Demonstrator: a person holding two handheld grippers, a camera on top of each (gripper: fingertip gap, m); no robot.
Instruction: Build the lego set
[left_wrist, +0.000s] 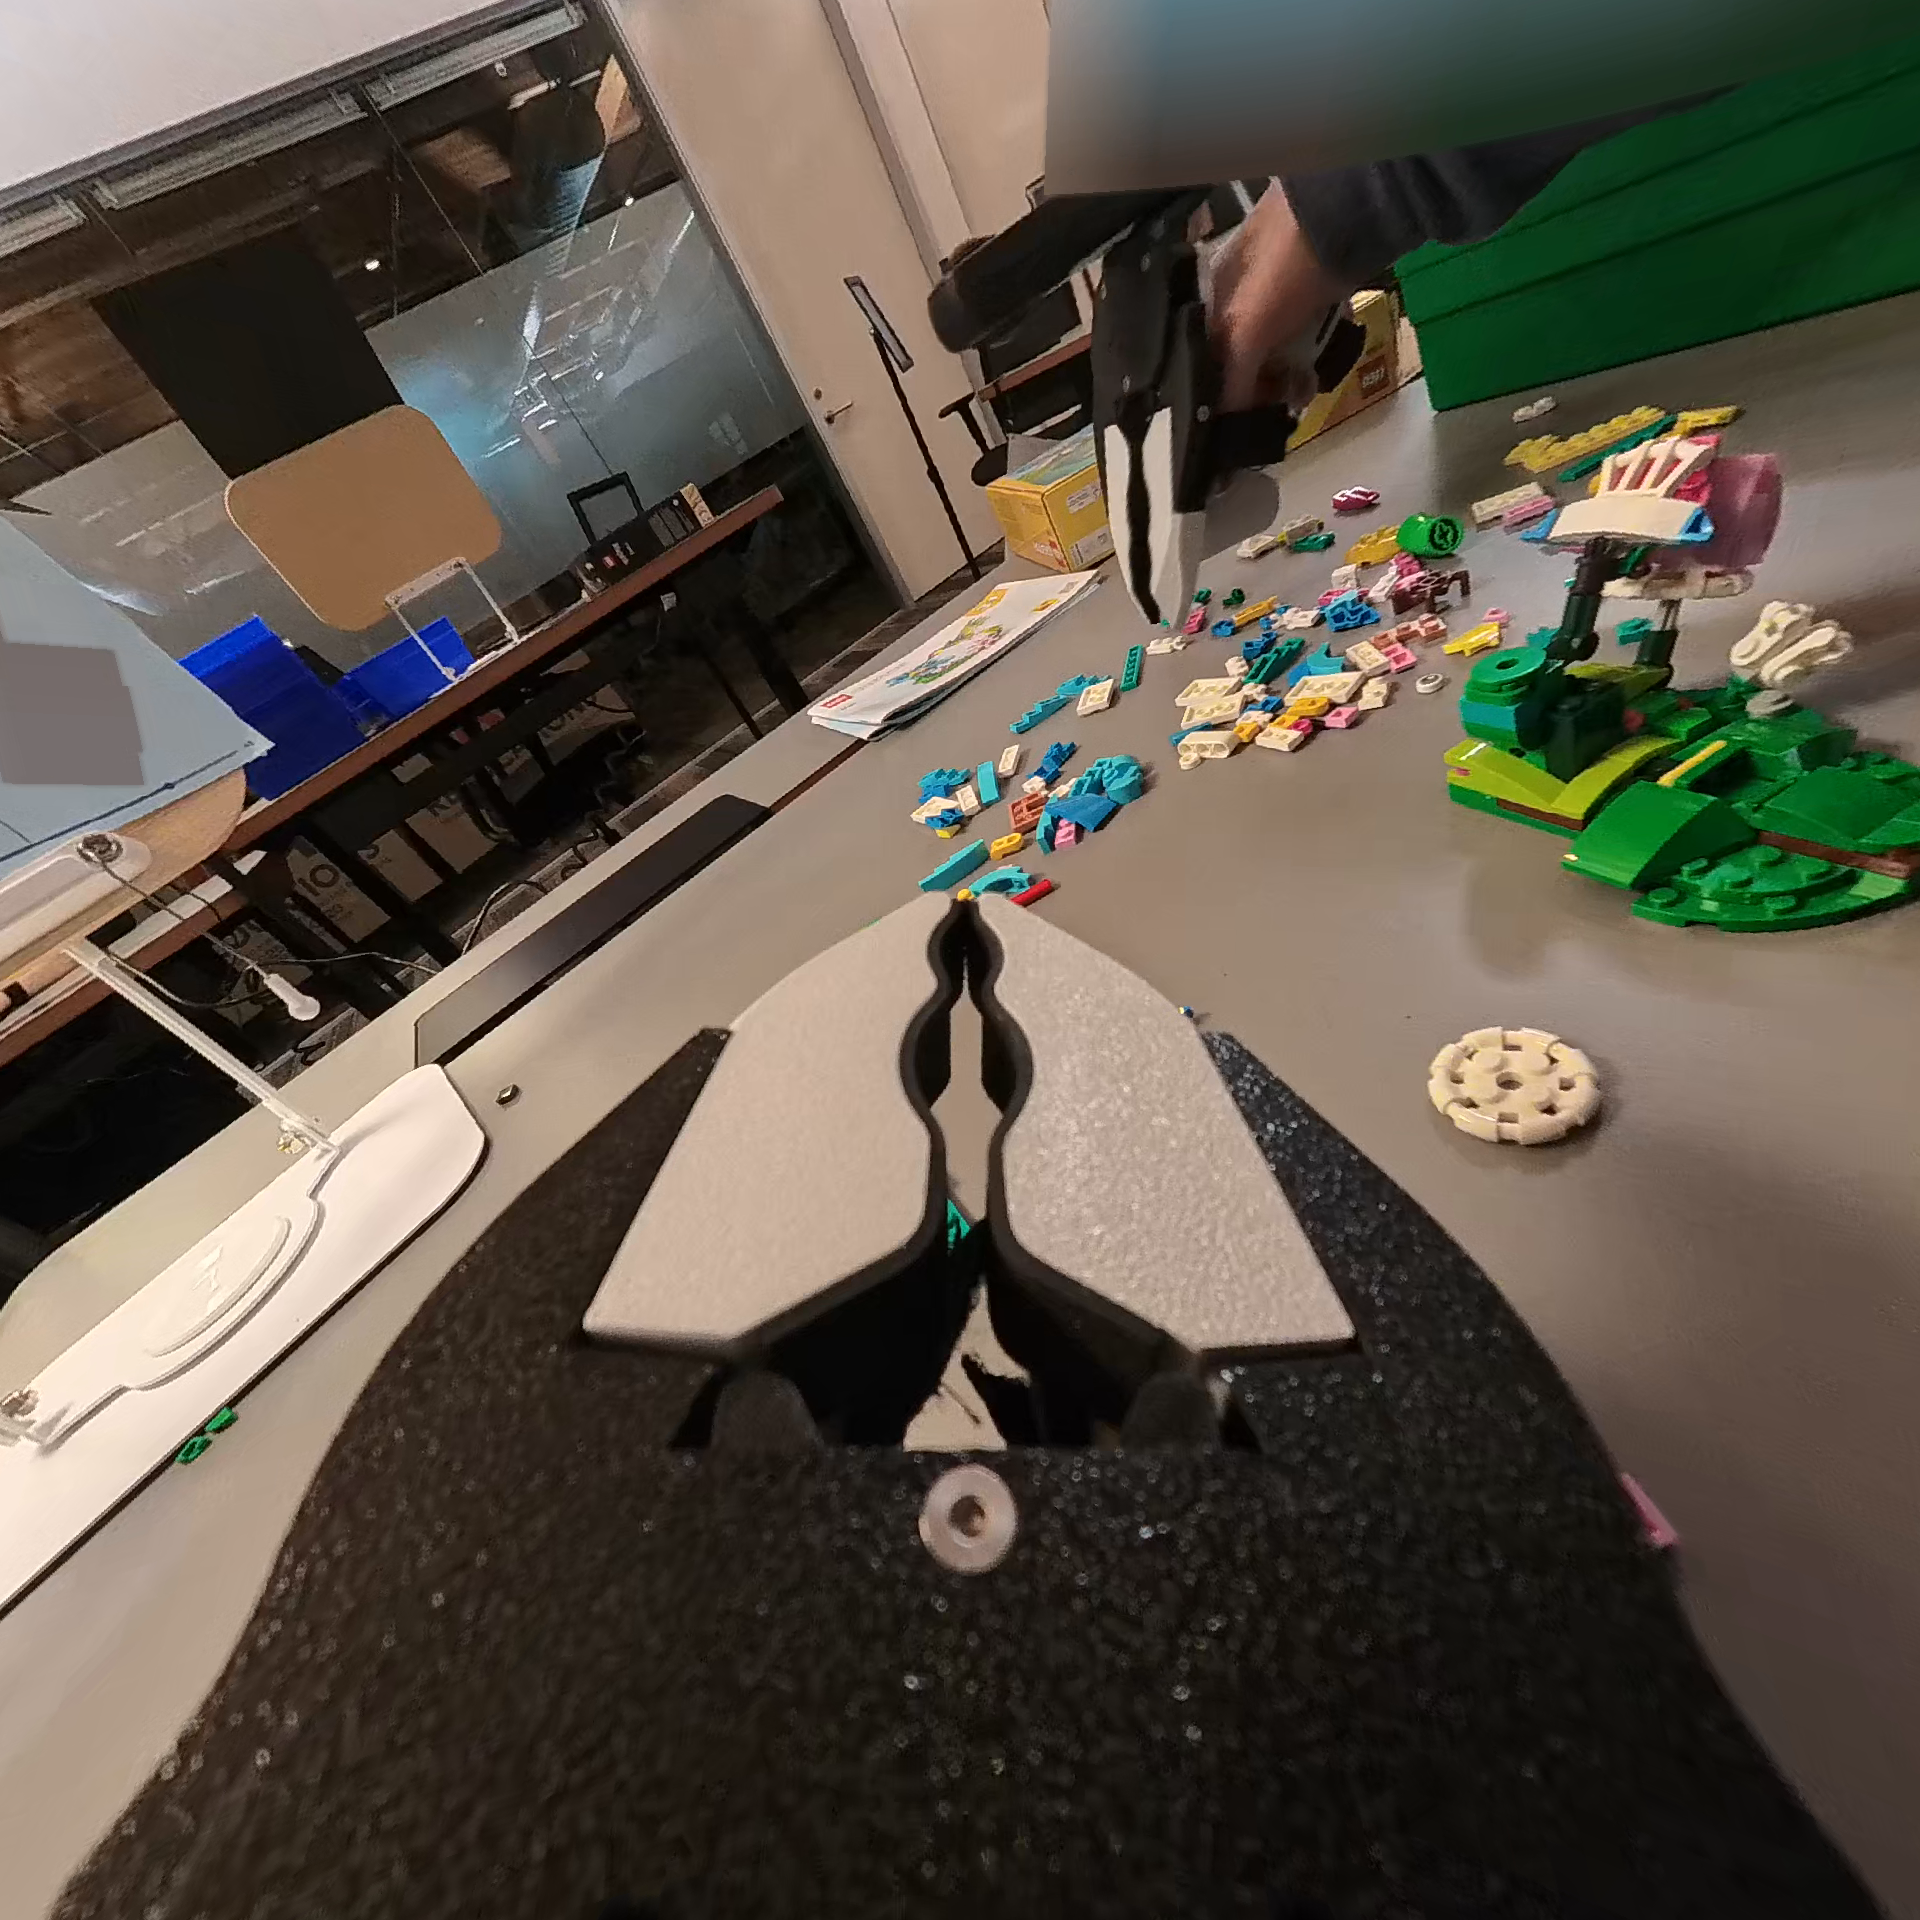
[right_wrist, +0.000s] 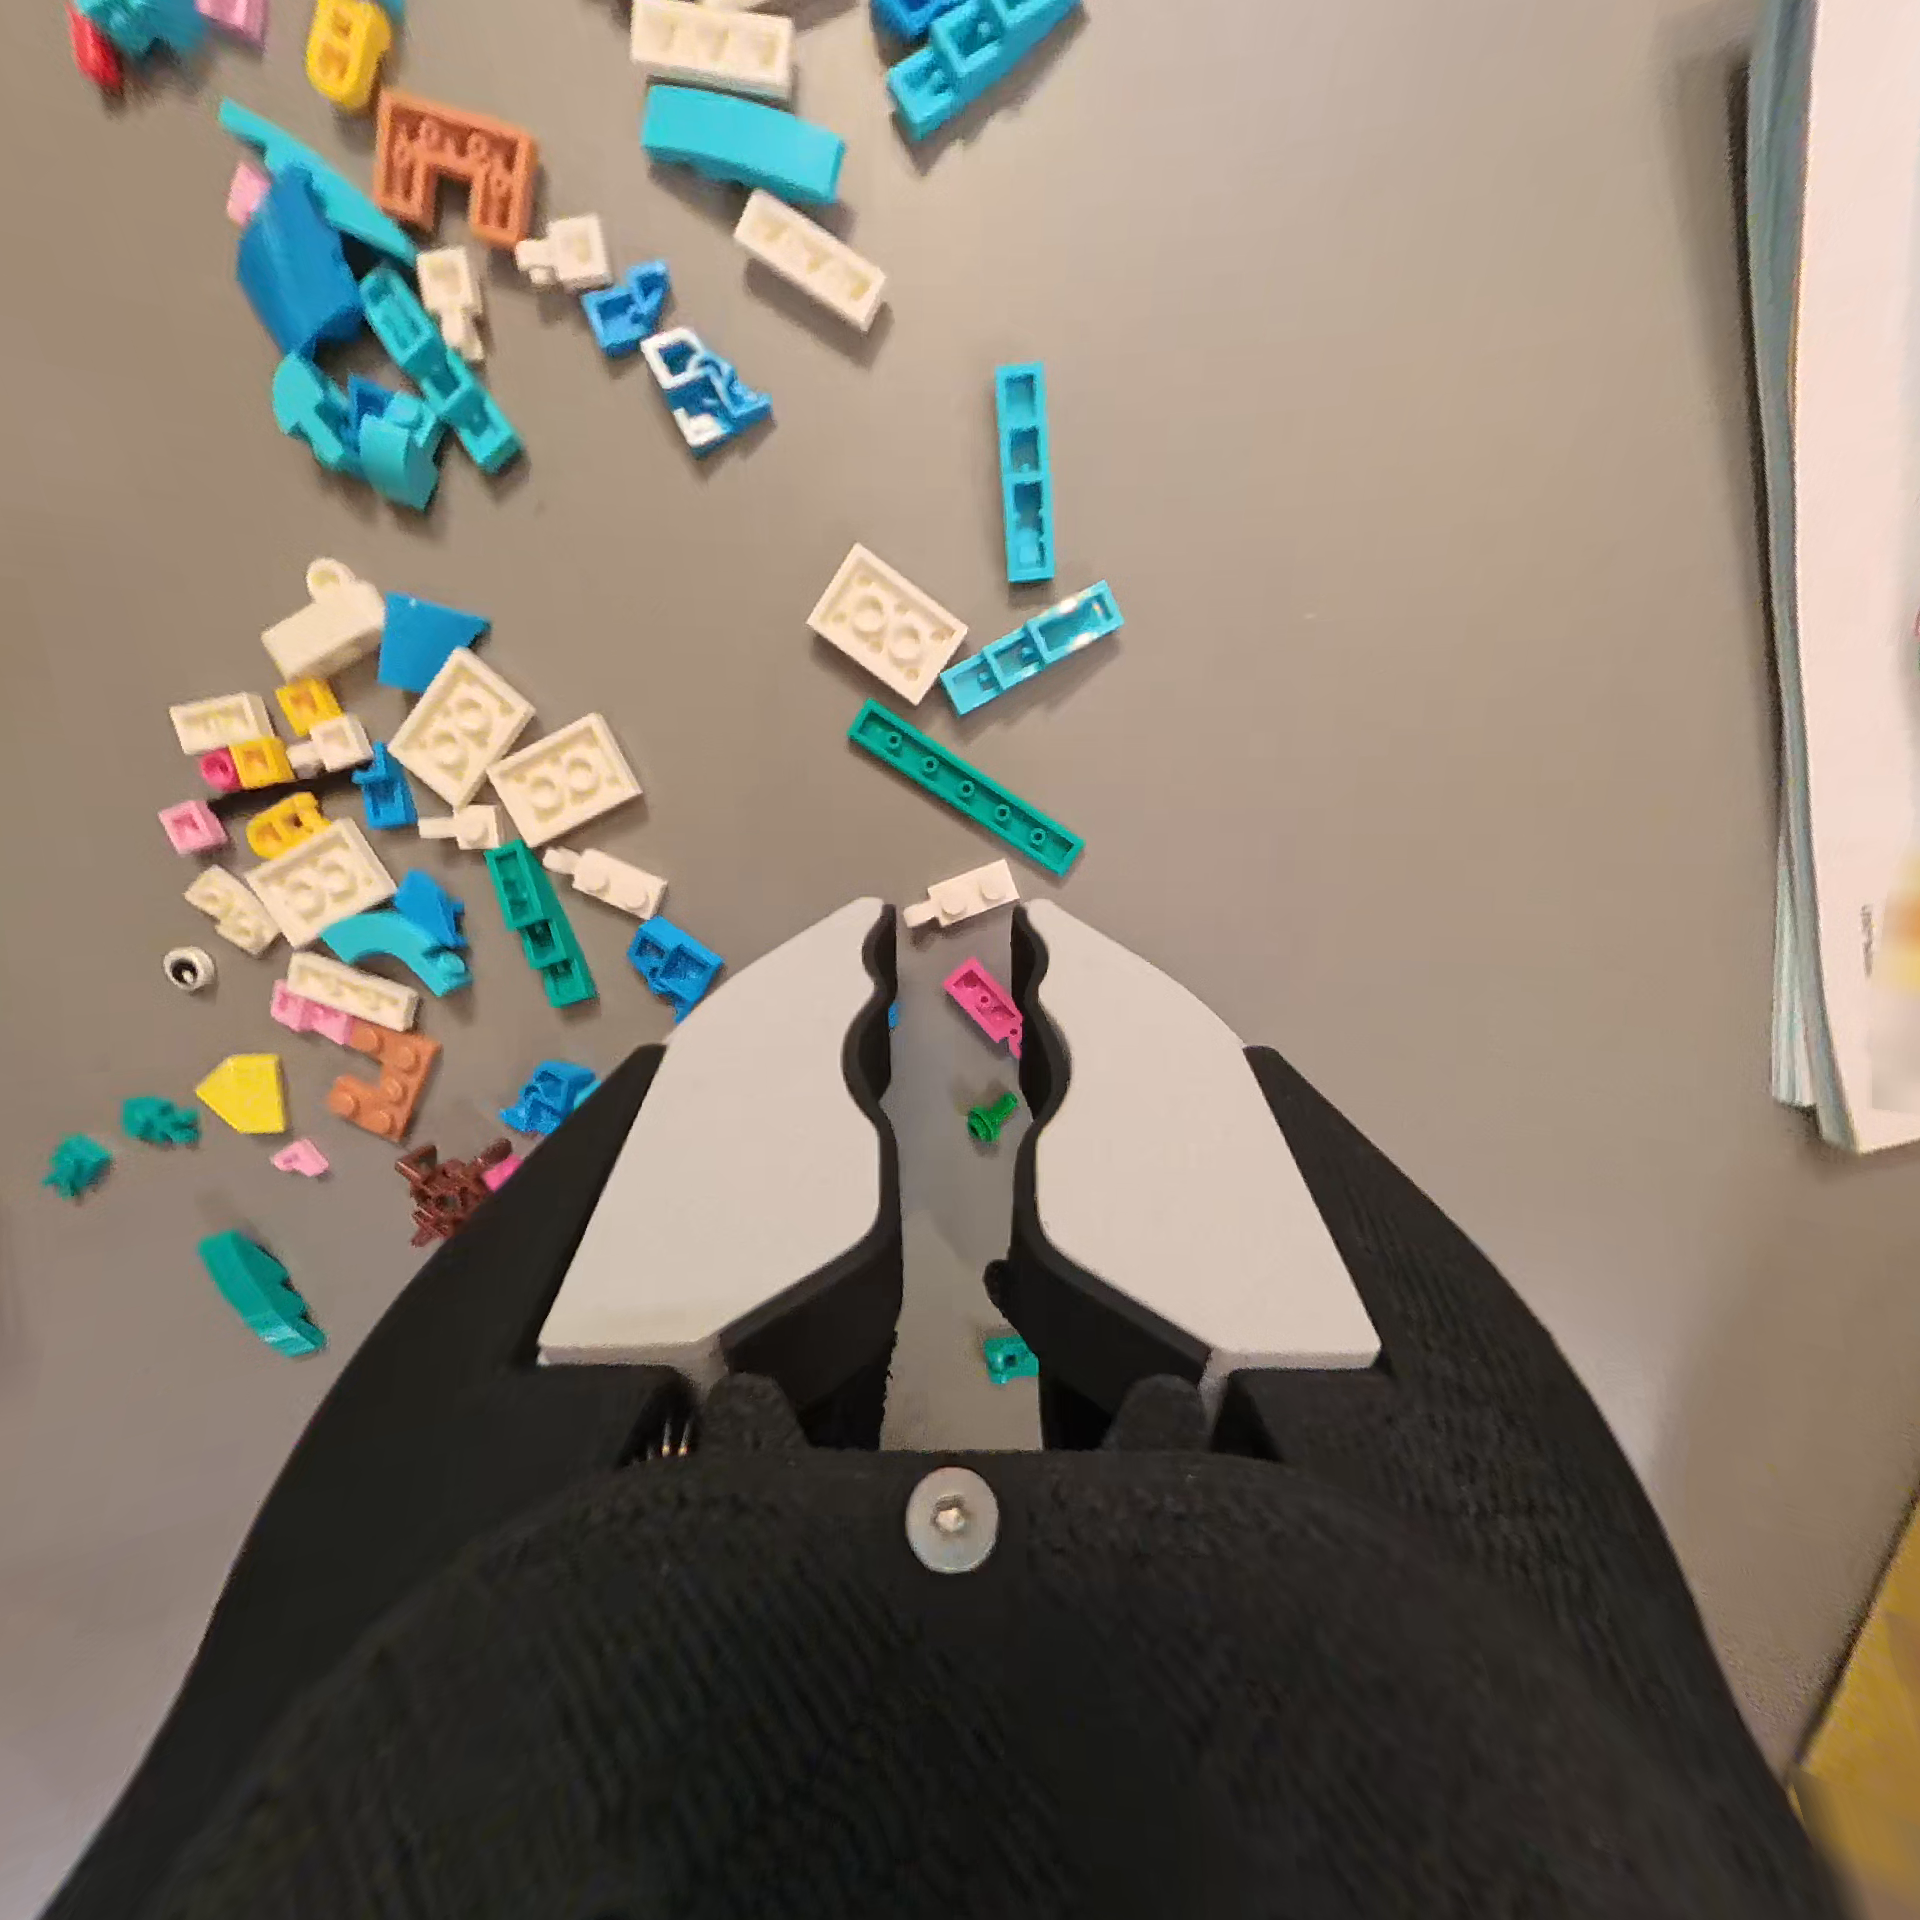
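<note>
My left gripper (left_wrist: 966, 912) is shut, low over the grey table (left_wrist: 1351, 1299). A bit of teal shows deep in its gap; I cannot tell if it is held. A white round plate (left_wrist: 1512, 1086) lies to its right. The green model base with a flower on a stem (left_wrist: 1683, 790) stands at the right. My right gripper (right_wrist: 951, 916) is open and points down over the loose bricks (right_wrist: 457, 748); it also shows in the left wrist view (left_wrist: 1155, 613). A small white clip piece (right_wrist: 964, 894) lies at its tips. A magenta piece (right_wrist: 982, 997) and a tiny green stud (right_wrist: 992, 1117) lie between its fingers.
The instruction booklet (right_wrist: 1849, 623) lies right of the right gripper, also in the left wrist view (left_wrist: 956, 644). A teal long plate (right_wrist: 966, 784) lies ahead of the tips. Yellow boxes (left_wrist: 1049, 509) and a green panel (left_wrist: 1662, 260) stand at the far edge. A white pad (left_wrist: 312, 1195) is at the left. To the white round plate (left_wrist: 1512, 1086): left tips about 11 cm, right tips about 30 cm.
</note>
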